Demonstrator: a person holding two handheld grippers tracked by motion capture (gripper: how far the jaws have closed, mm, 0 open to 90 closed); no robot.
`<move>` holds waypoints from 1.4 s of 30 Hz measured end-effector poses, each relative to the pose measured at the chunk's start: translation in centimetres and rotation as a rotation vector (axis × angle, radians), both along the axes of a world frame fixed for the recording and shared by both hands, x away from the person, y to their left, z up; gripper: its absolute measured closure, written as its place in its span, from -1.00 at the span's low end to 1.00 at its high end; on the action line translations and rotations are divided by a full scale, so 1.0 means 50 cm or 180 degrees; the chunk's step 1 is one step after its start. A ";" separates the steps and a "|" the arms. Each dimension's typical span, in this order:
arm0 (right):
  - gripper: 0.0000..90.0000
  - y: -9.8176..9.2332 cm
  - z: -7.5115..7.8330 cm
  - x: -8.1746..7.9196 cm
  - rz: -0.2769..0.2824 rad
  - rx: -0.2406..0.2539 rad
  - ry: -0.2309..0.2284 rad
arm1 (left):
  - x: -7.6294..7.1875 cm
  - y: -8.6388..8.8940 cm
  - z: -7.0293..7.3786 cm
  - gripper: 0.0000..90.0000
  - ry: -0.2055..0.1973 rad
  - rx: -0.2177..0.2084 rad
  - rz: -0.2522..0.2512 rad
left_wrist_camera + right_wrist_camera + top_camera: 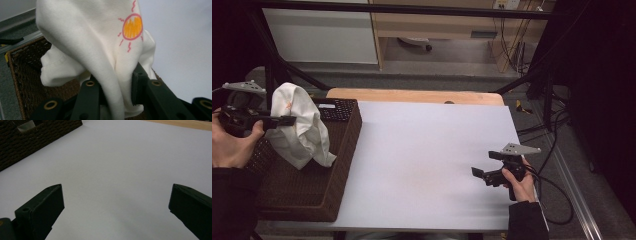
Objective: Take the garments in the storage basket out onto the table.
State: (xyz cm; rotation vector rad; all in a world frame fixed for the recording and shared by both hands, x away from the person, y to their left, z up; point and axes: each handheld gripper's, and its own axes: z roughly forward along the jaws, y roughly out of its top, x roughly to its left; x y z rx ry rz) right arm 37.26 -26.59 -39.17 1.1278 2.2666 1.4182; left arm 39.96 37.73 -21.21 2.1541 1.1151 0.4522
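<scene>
A white cloth [301,127] with a drawn orange sun [132,27] hangs bunched over the dark wicker basket [343,150] at the table's left. My left gripper [287,121] is shut on a fold of this cloth [100,50] and holds it above the basket, its lower part drooping toward the basket floor. My right gripper [479,173] rests low over the white table sheet [427,155] near the right front. Its jaws stand open with nothing between them, and its fingers [42,207] frame bare sheet.
The basket's woven wall [27,140] lies far left of the right gripper. A wooden table strip [412,95] runs behind the sheet. Black frame bars and cables [552,130] border the table on the right.
</scene>
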 end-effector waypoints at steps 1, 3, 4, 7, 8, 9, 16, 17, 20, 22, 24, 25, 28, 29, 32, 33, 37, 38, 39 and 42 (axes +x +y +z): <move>-0.98 0.000 0.000 0.000 0.0000 0.0001 -0.0001 | -0.001 0.000 0.002 0.61 -0.0006 -0.0005 -0.0007; -0.98 0.000 0.000 0.000 -0.0001 0.0001 0.0001 | -0.004 -0.001 0.008 0.61 -0.0021 -0.0014 -0.0027; -0.98 0.000 0.000 0.000 -0.0001 -0.0001 0.0000 | -0.006 -0.003 0.012 0.61 -0.0025 -0.0014 -0.0046; -0.98 0.000 0.000 0.000 -0.0001 -0.0002 -0.0001 | -0.009 -0.005 0.021 0.61 -0.0042 -0.0029 -0.0080; -0.98 0.000 0.000 0.000 -0.0001 -0.0003 -0.0001 | -0.011 -0.006 0.025 0.61 -0.0054 -0.0032 -0.0091; -0.98 0.000 0.000 0.000 -0.0001 -0.0003 -0.0001 | -0.011 -0.007 0.027 0.61 -0.0056 -0.0036 -0.0097; -0.98 0.000 0.000 0.000 0.0000 -0.0002 0.0005 | -0.016 -0.018 0.046 0.61 -0.0095 -0.0016 -0.0174; -0.98 0.000 0.000 0.000 0.0001 -0.0001 0.0004 | -0.017 -0.019 0.047 0.61 -0.0099 -0.0011 -0.0182; -0.98 0.000 0.000 0.000 0.0000 0.0003 0.0001 | -0.017 -0.025 0.054 0.61 -0.0104 -0.0036 -0.0217; -0.98 0.000 0.000 0.000 -0.0001 -0.0002 0.0000 | -0.018 -0.029 0.059 0.61 -0.0103 -0.0043 -0.0251; -0.98 0.000 0.000 0.000 0.0002 0.0003 0.0000 | -0.018 -0.033 0.062 0.61 -0.0105 -0.0053 -0.0271; -0.98 0.000 0.000 0.000 0.0003 0.0003 0.0000 | -0.018 -0.035 0.063 0.61 -0.0107 -0.0053 -0.0276; -0.98 0.001 0.000 0.000 0.0002 0.0001 0.0005 | -0.018 -0.040 0.069 0.62 -0.0124 -0.0072 -0.0305; -0.98 0.000 0.000 0.000 0.0004 0.0003 0.0007 | -0.018 -0.043 0.072 0.62 -0.0130 -0.0082 -0.0316; -0.98 0.000 0.000 0.000 0.0007 -0.0002 0.0009 | -0.017 -0.051 0.078 0.62 -0.0138 -0.0099 -0.0347; -0.98 0.000 0.000 0.000 0.0004 0.0000 0.0005 | -0.016 -0.053 0.079 0.62 -0.0142 -0.0107 -0.0353; -0.98 0.001 0.000 0.000 0.0012 0.0001 0.0009 | -0.012 -0.066 0.084 0.62 -0.0140 -0.0122 -0.0405; -0.98 0.001 0.000 0.000 0.0011 0.0002 0.0012 | -0.012 -0.069 0.085 0.62 -0.0140 -0.0125 -0.0413; -0.98 0.001 0.000 0.000 0.0009 0.0005 0.0009 | -0.010 -0.072 0.086 0.62 -0.0139 -0.0114 -0.0432; -0.98 0.001 -0.001 0.000 0.0012 0.0001 0.0003 | -0.007 -0.082 0.088 0.62 -0.0133 -0.0133 -0.0454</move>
